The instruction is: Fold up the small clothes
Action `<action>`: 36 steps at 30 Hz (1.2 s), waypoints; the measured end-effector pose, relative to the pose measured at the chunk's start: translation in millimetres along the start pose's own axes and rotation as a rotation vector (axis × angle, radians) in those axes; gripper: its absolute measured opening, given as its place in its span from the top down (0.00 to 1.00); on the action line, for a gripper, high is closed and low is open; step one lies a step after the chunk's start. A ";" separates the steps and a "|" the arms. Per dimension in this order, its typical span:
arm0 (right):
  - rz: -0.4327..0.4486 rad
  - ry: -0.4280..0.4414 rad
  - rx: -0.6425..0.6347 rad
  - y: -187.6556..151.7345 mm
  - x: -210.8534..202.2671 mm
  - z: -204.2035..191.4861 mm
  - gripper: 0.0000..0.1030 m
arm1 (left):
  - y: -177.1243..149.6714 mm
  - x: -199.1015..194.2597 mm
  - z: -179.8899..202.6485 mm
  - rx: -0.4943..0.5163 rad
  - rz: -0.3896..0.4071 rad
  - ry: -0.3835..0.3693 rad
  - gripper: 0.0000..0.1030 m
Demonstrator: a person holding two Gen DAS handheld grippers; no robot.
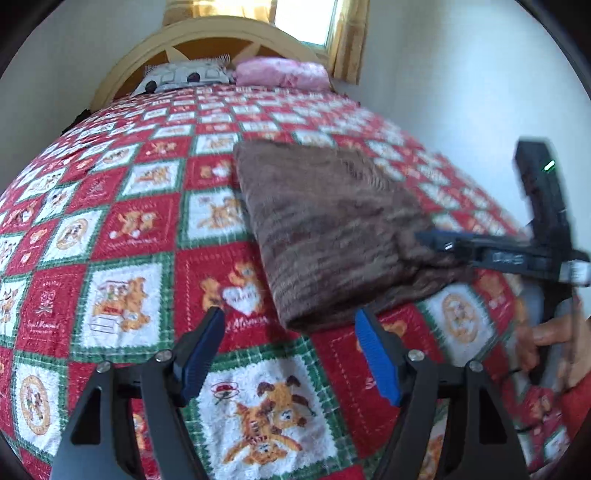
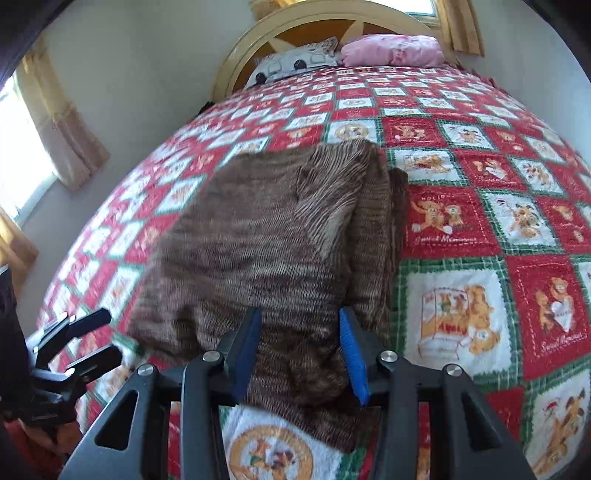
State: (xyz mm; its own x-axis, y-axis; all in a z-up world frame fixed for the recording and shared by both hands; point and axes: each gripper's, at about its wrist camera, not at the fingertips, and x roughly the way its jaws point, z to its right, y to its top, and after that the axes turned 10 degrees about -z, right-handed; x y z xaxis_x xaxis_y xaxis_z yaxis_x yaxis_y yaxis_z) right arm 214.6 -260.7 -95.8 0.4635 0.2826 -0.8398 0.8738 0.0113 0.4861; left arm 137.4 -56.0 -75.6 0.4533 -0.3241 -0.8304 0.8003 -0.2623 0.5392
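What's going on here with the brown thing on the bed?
A person with a two-finger gripper in each hand is folding a brown ribbed knit garment on a bed covered by a red, green and white teddy-bear quilt. The garment lies folded into a rough rectangle. The left gripper is open over the quilt just short of the garment's near edge, holding nothing. The right gripper is open above the garment's near end, its pads not pressing the fabric.

You had a red patchwork quilt (image 1: 129, 229) over the bed, two pillows (image 2: 393, 50) by the headboard (image 1: 207, 33), and curtains (image 2: 62, 122).
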 end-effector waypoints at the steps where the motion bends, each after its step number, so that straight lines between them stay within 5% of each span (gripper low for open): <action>1: -0.003 -0.014 -0.008 -2.5 -2.0 -1.3 0.57 | -0.6 4.0 1.8 0.010 -0.010 0.017 0.27; 5: 0.016 -0.044 -0.007 -11.1 -11.2 -4.2 0.57 | 2.4 16.7 -0.2 0.001 -0.034 0.086 0.26; 13: 0.000 -0.037 -0.001 -17.1 -5.8 -4.0 0.57 | 9.5 25.0 -12.3 -0.074 -0.023 0.068 0.26; 15: -0.025 -0.047 -0.021 -19.5 -3.9 -6.8 0.77 | 7.9 22.4 -13.4 -0.074 -0.012 0.042 0.41; 17: -0.040 -0.046 -0.047 -24.2 -8.0 -8.5 0.86 | 6.0 20.0 -13.0 -0.063 -0.004 0.006 0.58; 21: -0.062 -0.043 -0.027 -29.6 -15.5 3.0 0.94 | 2.2 13.9 -9.6 -0.042 0.010 -0.031 0.82; 29: -0.098 -0.034 -0.046 -38.8 -25.8 3.8 0.94 | -7.2 -2.1 -18.5 -0.012 -0.014 -0.070 0.83; 32: -0.036 -0.037 -0.066 -26.9 -51.3 2.7 0.94 | 0.5 -22.7 -22.5 0.015 0.043 -0.088 0.69; 34: 0.020 -0.046 -0.042 -13.7 -62.6 3.7 0.84 | 14.9 -33.4 -26.2 0.000 0.106 -0.092 0.48; 36: 0.087 -0.032 -0.016 6.0 -66.1 5.1 0.26 | 32.6 -35.8 -28.8 -0.024 0.149 -0.069 0.44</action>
State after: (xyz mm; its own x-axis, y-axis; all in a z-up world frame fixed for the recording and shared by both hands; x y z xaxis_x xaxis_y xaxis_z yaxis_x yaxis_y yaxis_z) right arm 190.0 -284.2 -38.6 0.5426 0.2523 -0.8012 0.8275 0.0034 0.5615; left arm 158.5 -26.8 -32.3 0.5402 -0.4200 -0.7293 0.7357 -0.1850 0.6515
